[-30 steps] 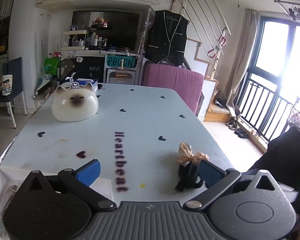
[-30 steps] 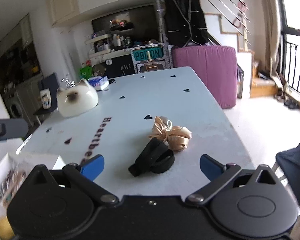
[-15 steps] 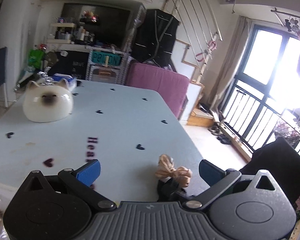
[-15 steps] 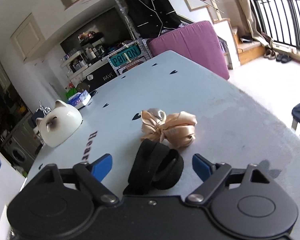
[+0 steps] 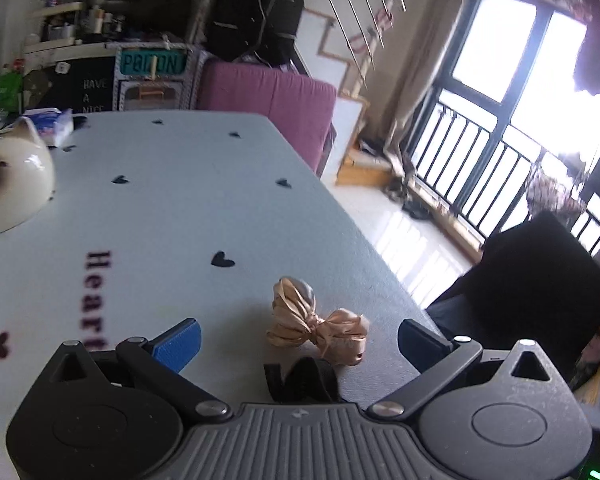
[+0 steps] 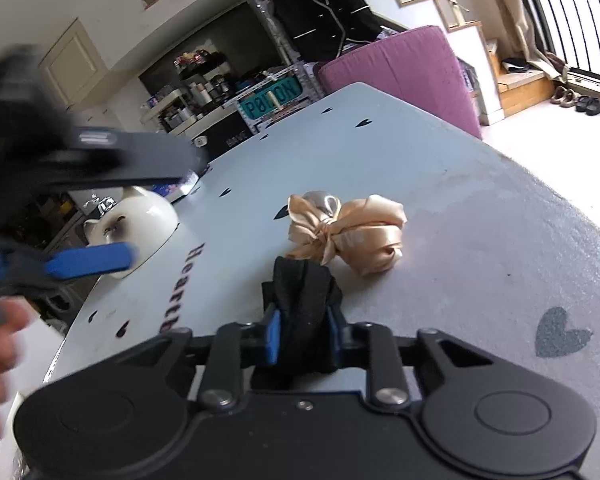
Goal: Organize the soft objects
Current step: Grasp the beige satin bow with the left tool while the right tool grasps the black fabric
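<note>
A black fabric band (image 6: 304, 300) lies on the pale blue table (image 6: 440, 168), and my right gripper (image 6: 303, 334) is shut on it. A tan satin scrunchie (image 6: 348, 232) lies just beyond the band, touching it. In the left wrist view the scrunchie (image 5: 316, 328) lies between the open fingers of my left gripper (image 5: 300, 344), with the black band (image 5: 304, 376) just below it. The left gripper's blue finger (image 6: 88, 260) shows blurred at the left of the right wrist view.
A white cat-shaped ceramic dish (image 5: 8, 188) sits at the table's far left. A purple sofa (image 5: 268, 100) stands behind the table. The table's right edge drops to the floor. A black chair (image 5: 540, 280) is at the right. A white box edge (image 6: 28, 344) is at lower left.
My right gripper has closed on the black band. My left gripper has swung right and closer, so the scrunchie now sits between its open fingers.
</note>
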The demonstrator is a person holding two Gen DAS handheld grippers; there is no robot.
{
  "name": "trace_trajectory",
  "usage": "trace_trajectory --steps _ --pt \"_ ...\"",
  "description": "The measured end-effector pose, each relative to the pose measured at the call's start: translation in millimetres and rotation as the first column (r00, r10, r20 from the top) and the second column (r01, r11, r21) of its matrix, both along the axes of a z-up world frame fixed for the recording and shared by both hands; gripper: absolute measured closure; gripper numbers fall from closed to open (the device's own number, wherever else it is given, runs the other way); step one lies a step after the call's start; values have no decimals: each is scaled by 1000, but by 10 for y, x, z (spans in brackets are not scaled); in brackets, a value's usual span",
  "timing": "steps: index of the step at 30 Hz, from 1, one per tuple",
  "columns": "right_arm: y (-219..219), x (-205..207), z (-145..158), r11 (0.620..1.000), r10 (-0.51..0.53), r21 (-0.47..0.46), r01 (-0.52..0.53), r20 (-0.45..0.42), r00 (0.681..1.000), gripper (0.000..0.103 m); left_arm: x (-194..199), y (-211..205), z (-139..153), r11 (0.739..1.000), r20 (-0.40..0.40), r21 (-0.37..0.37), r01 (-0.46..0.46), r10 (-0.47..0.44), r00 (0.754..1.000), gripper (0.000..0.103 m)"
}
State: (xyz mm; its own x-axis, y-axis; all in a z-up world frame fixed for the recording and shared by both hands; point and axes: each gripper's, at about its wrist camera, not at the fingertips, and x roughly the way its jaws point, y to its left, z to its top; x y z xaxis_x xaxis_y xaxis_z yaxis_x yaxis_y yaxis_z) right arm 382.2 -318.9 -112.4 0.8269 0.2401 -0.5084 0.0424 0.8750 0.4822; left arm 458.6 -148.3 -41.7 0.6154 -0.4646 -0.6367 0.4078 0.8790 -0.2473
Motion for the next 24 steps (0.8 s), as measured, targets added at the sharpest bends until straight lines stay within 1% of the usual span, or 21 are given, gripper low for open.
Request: trace_trajectory --steps 3,6,8,10,12,13,15,17,19,20,21,22,24 --pt "-1 -61 49 998 30 -47 -30 -4 1000 86 114 -130 -150 999 -12 41 34 -34 999 0" --pt "-57 -105 109 995 45 -89 -47 -24 999 89 199 -261 -258 994 0 83 67 -67 998 0" --pt "-122 -116 127 994 57 -91 -61 -40 998 89 231 -359 -318 990 15 103 98 -101 995 0" --pt "-191 -116 126 994 68 -79 -72 -48 997 89 261 -447 -357 985 14 107 138 -140 990 0" --pt "-245 -117 116 995 73 -65 -77 -51 996 89 312 -523 -412 980 -15 96 173 -172 985 0" --pt "-266 -115 109 995 77 -58 -79 -51 996 89 350 -565 -446 979 -38 98 178 -175 984 0" --pt "-286 -103 101 995 81 -49 -84 -51 995 89 406 -640 -491 976 -52 124 179 -173 984 0" --pt "-284 -94 102 995 83 -53 -86 -52 995 89 450 -710 -531 970 -42 173 170 -166 985 0" --pt "-266 -101 106 994 84 -59 -87 -51 995 89 498 -732 -566 969 -43 201 142 -136 990 7" --pt "-261 -99 106 994 85 -63 -88 -51 995 89 523 -728 -584 971 -46 201 134 -127 991 18" --pt "-261 -96 105 994 85 -66 -89 -51 995 89 540 -717 -597 973 -52 192 130 -122 991 24" --pt "-257 -93 106 994 86 -69 -89 -51 995 89 542 -701 -600 975 -49 183 124 -117 992 26" --pt "-254 -97 106 993 87 -70 -90 -51 995 89 512 -672 -578 977 -28 184 111 -108 994 34"
